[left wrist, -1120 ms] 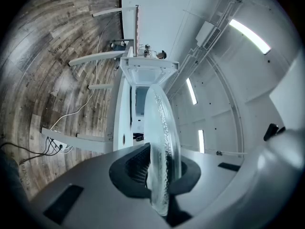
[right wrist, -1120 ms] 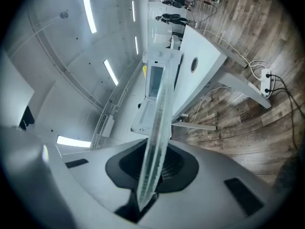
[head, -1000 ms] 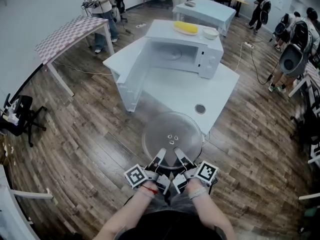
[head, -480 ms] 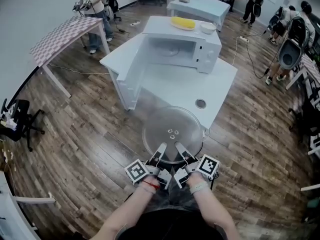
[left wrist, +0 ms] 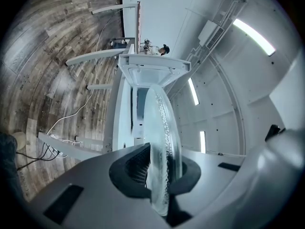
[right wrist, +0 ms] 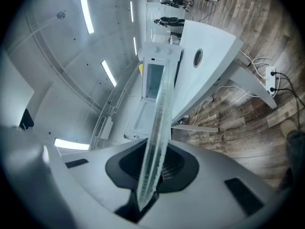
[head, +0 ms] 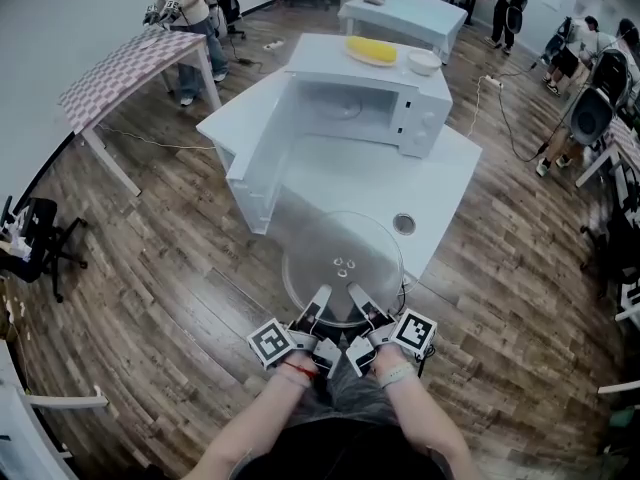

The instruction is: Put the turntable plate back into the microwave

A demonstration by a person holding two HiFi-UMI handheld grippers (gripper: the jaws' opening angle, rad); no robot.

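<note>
A clear glass turntable plate point(head: 343, 268) hangs level in the air over the near corner of the white table point(head: 440, 193). My left gripper point(head: 317, 306) is shut on its near rim, and my right gripper point(head: 356, 302) is shut on the same rim just beside it. Each gripper view shows the plate edge-on, the plate point(left wrist: 163, 142) and the plate point(right wrist: 155, 142) clamped between dark pads. The white microwave point(head: 365, 98) stands on the table's far side, its door point(head: 258, 158) swung open to the left and its cavity point(head: 345, 108) facing me.
On top of the microwave sit a yellow object point(head: 371, 49) and a white bowl point(head: 423, 62). The table has a round cable hole point(head: 404, 224). A checkered table point(head: 120, 68) stands far left, another white table point(head: 400, 13) behind. Several people stand at the back and right.
The plate and both grippers have moved a little forward toward the table; the view has shifted slightly. Both grips are unchanged.
</note>
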